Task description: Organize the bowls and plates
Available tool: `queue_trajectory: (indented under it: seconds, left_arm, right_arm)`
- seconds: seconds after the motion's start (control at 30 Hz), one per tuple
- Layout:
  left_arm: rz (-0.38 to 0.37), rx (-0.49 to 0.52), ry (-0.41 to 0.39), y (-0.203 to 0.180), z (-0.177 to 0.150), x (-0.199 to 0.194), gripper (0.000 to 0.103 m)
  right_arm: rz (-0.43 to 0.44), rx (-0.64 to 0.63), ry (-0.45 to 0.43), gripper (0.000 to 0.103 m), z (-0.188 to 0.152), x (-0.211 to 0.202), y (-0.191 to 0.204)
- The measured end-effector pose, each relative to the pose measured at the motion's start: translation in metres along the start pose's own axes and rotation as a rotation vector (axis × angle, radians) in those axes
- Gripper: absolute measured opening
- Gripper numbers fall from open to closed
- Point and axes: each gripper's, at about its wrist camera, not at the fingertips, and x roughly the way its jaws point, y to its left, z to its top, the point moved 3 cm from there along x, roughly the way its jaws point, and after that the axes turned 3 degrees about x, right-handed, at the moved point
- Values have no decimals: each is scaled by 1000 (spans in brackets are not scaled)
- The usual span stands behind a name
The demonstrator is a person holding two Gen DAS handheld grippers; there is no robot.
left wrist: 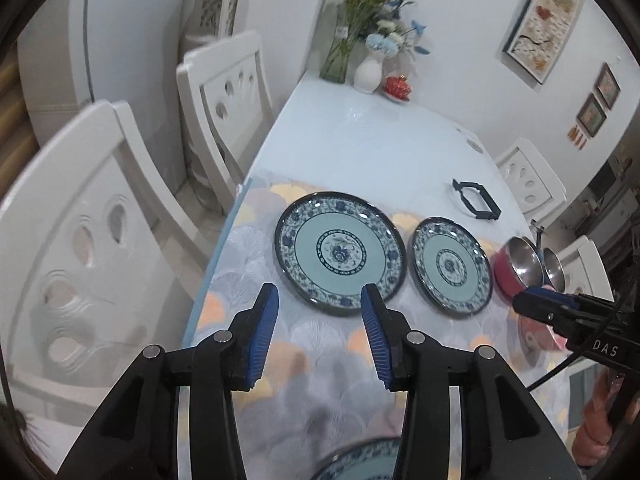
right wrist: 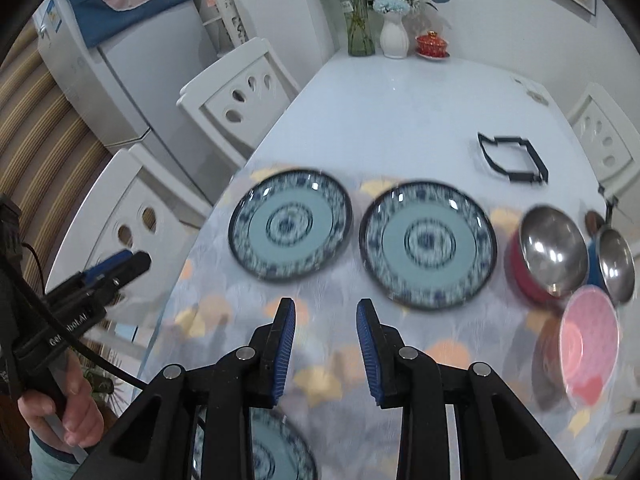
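Two blue-patterned plates lie side by side on the placemat, the left plate point(left wrist: 340, 254) point(right wrist: 290, 228) and the right plate point(left wrist: 451, 266) point(right wrist: 428, 244). A third matching plate point(left wrist: 360, 460) point(right wrist: 276, 452) shows partly at the near edge, under the grippers. To the right sit a red steel-lined bowl point(right wrist: 548, 252), a blue steel-lined bowl point(right wrist: 614, 266) and a pink bowl point(right wrist: 588, 344). My left gripper point(left wrist: 318, 290) hangs open above the mat before the left plate, holding nothing. My right gripper point(right wrist: 326, 302) is open and empty too, above the mat between the two plates.
A black frame-like stand point(right wrist: 512, 158) lies on the white table point(right wrist: 400, 112) behind the plates. Vases with flowers point(right wrist: 394, 36) and a red lidded cup point(right wrist: 432, 44) stand at the far end. White chairs point(left wrist: 224, 100) line the left table edge, with a fridge point(right wrist: 132, 68) beyond.
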Motion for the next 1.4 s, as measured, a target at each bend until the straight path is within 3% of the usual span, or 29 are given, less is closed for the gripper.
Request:
queue_trajectory:
  seconds: [0.03,0.07,0.1,0.3,0.47,0.7,0.77,0.87,1.0,1.17,1.4]
  left_arm:
    - [1,-10,19,3,3,10,43]
    - [6,-19,37,5,6,19,56]
    - [19,-32,65,9,8,31,74]
    - [14,-62,131,19,15,86,77]
    - [16,-78,151,24,18,116,75]
    - [11,-96,198,29,8,143,55]
    - [4,-102,203,30,5,147,47]
    - [4,-96,184,30,4,148,46]
    - [-8,-104,170,30,5,150,36]
    - [-12,-119,156,28,6,152,34]
    - [-34,-164,158,29,10,147,34]
  right_arm:
    - [3,3,2,43,6,6,-2]
    - [6,5,5,55,14,14,-3]
    - [5,9,3,59,23,23,-5]
    - [-20,2,23,60,65,80,-16]
    - [-37,-3,46,60,96,127,-24]
    - [-54,-79,73,56,107,171,-16]
    - [-48,-90,89,52,107,183,-16]
    - [-44,-99,112,48,107,198,-16]
    - [-34,-104,127,39,105,211,-16]
    - [-13,-147,138,29,100,217,-6]
    - [-41,-145,139,29,98,211,-1]
